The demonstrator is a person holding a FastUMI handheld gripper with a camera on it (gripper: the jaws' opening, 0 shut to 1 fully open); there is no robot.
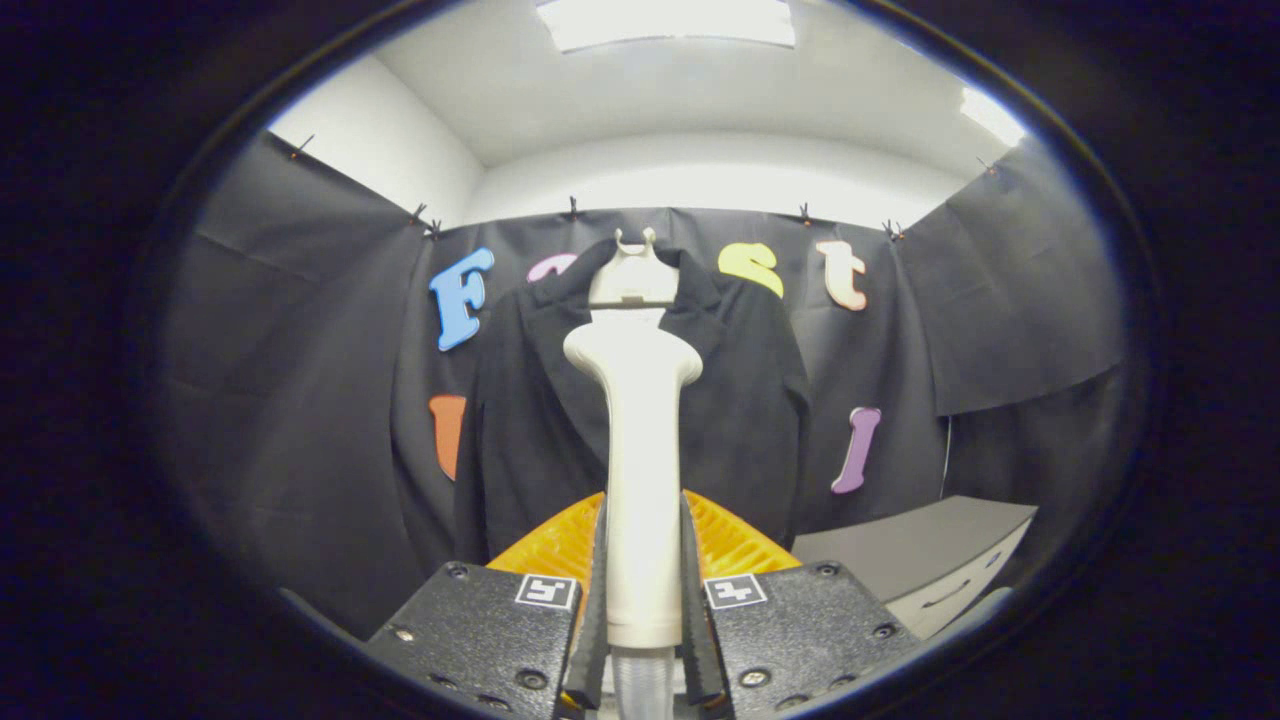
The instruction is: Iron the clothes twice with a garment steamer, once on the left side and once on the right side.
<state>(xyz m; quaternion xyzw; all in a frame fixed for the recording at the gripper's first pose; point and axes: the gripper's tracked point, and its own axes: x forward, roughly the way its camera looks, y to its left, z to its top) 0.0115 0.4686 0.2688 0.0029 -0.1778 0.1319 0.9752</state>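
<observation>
Between the fingers of my gripper, the handle of the garment steamer stands upright. Both fingers press against its sides, so the claw is clamped on the handle. A clear hose leaves the bottom of the handle, low between the fingers. From the grip the handle rises straight ahead, widens at a rounded neck, and ends in the steamer head, which I see in front of the collar area. Beyond the steamer hangs the dark jacket, spread flat against the booth's wall; whether the head touches the cloth I cannot tell. Further right, past the fingers, I note a grey cabinet with a drawer handle.
</observation>
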